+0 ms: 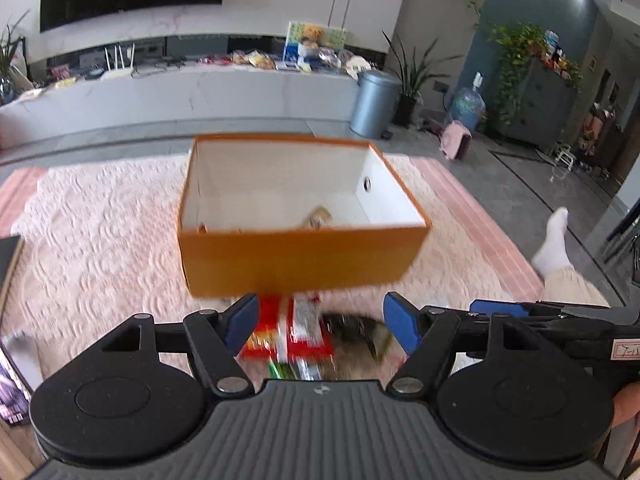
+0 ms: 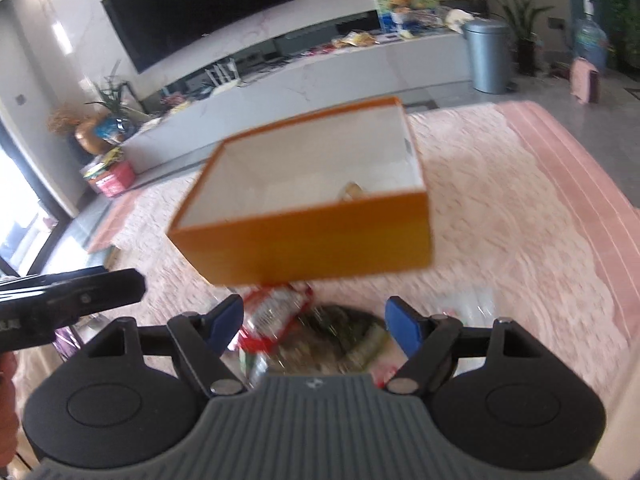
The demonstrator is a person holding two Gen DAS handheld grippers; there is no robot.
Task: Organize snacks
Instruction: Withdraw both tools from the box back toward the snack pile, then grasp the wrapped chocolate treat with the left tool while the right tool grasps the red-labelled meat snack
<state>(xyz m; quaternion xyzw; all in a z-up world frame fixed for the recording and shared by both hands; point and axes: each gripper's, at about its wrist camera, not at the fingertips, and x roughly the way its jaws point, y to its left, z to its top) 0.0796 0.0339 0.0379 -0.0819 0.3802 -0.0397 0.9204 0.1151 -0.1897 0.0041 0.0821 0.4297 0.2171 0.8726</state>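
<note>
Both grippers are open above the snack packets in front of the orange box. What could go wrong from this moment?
1. The red packet and the dark green packet lie close together, perhaps overlapping, so the left gripper might pinch two at once or drag one along.
2. The right gripper hovers over the same pile, with the left one just beside it; they could collide.
3. The orange box stands right behind the pile, so a forward reach may push it.
</note>
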